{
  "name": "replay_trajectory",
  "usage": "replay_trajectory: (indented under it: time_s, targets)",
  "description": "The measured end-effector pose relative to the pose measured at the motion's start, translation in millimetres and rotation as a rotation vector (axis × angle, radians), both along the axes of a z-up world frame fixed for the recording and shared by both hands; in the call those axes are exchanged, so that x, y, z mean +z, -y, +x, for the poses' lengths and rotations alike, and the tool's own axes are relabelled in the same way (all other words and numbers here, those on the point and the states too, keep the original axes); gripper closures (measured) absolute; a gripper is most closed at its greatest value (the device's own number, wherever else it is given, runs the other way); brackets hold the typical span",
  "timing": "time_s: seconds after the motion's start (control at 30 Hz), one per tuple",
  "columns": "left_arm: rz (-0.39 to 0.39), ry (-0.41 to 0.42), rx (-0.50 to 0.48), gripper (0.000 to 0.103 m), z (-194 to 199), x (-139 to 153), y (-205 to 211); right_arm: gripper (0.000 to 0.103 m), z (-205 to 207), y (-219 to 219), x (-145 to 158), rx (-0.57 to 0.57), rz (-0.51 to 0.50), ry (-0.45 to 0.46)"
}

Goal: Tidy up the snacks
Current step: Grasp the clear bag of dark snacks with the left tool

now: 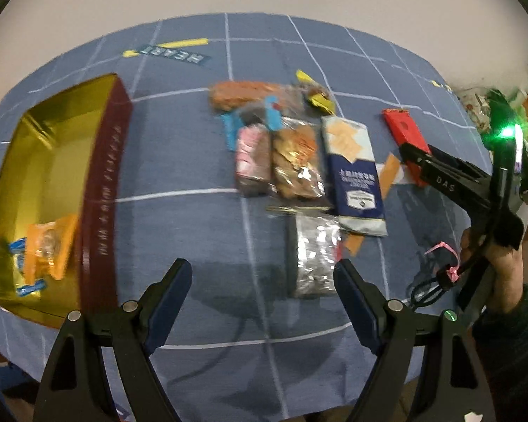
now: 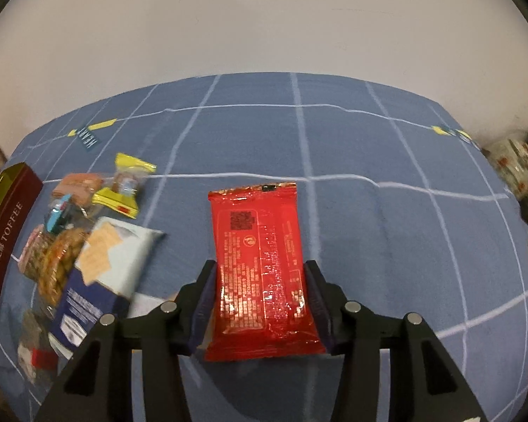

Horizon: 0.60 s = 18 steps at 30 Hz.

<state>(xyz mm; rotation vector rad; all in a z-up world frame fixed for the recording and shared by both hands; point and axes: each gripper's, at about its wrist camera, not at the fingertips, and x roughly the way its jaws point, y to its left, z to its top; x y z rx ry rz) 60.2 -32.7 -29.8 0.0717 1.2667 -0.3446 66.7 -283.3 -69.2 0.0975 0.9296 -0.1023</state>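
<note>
Two fingers of the right gripper [image 2: 260, 302] seemingly clamp the red packet [image 2: 260, 267] over the worktop [image 2: 387, 218]; next, carry it to the box [image 1: 52, 176]. The left gripper [image 1: 264, 302] is wide, empty.

**Gripper and hand appearance**

Both grippers [image 1: 263, 295] [image 2: 260, 299] are built of black plastic, with dark blue finger pads [image 1: 169, 302] and silver round pivot screws. "DAS" lettering, green lights, black cable and a pink tie are seen; bare skin and a dark sleeve [image 1: 510, 344] are shown.
</note>
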Motion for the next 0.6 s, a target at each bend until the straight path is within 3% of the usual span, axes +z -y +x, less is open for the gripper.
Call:
replay_trajectory:
  time_s: [0.13,0.33,0.6]
  targets:
    - [-0.005,-0.011,-0.019,0.023,1,-7,16,0.054,-11,10,-1,-0.033,0.006,0.015]
    - [0.047,-0.032,-0.058,0.024,5,-24,36,0.052,-15,7,-3,-0.027,-0.029,0.031]
    - [0.061,-0.052,-0.029,0.038,14,-36,36,0.050,-16,5,-3,-0.036,-0.038,0.055]
